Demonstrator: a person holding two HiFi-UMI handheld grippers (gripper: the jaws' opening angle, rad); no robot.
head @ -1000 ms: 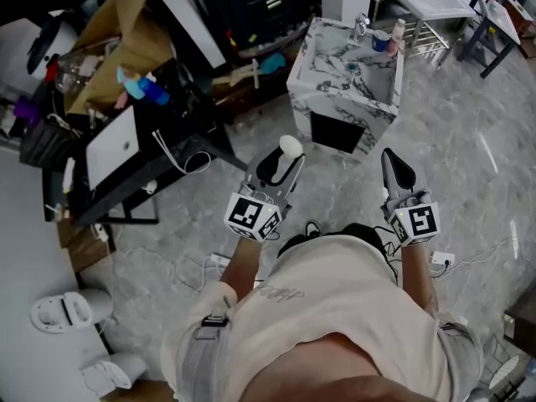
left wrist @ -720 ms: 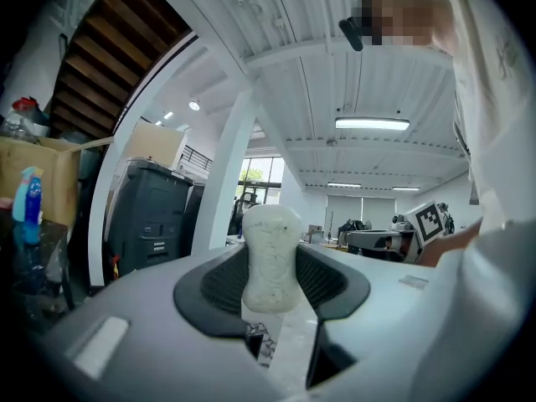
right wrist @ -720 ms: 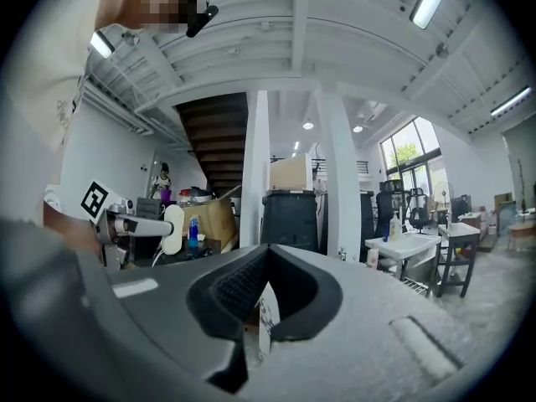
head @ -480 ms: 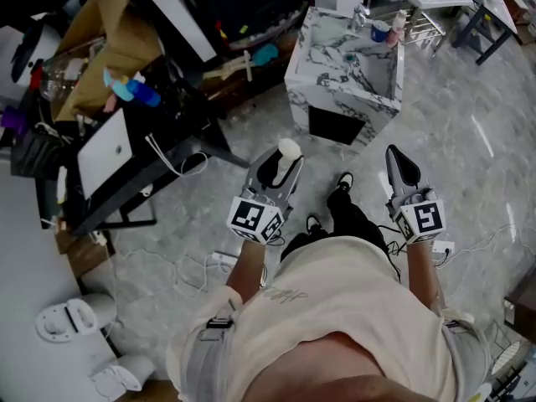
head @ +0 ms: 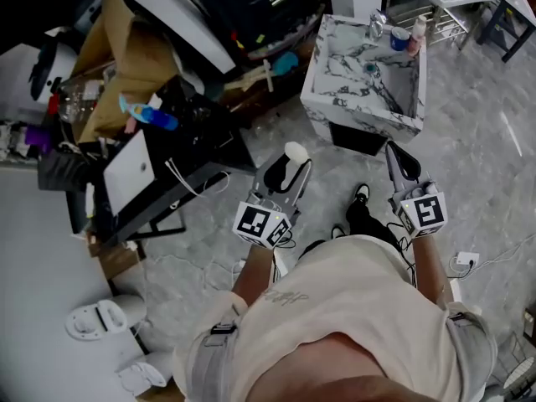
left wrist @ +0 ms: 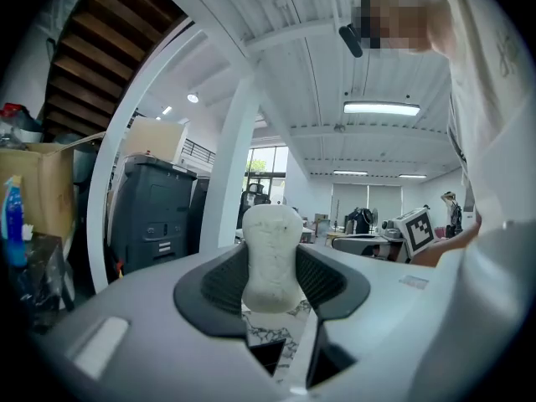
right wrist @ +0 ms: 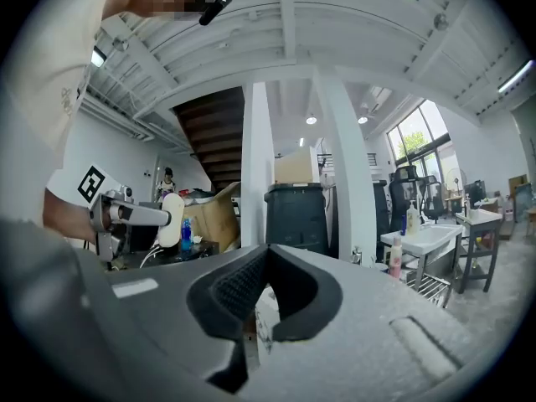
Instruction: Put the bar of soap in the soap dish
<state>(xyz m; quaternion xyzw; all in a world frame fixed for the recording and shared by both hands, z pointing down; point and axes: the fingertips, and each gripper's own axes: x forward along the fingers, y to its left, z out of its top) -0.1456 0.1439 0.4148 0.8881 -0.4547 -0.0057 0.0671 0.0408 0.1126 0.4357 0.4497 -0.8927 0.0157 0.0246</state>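
My left gripper [head: 287,167] is shut on a white oval bar of soap [head: 295,152], which stands upright between the dark pads [left wrist: 221,280] in the left gripper view, the soap [left wrist: 271,256] filling the gap. My right gripper [head: 400,162] is shut with nothing in it; its pads [right wrist: 243,290] meet in the right gripper view, where the soap [right wrist: 172,219] also shows at the left. Both grippers hang over the floor, short of a marble sink stand [head: 339,103]. I cannot make out a soap dish.
Bottles and a cup [head: 400,38] stand at the sink's far rim. A dark desk [head: 159,182] with a laptop [head: 131,172], cables and cardboard lies to the left. White devices [head: 99,319] sit on the floor at lower left. A power strip [head: 466,259] lies at right.
The view has shifted: the sink stand now lies further right and a little nearer the grippers. Both grippers keep their pose, the soap still held in the left one.
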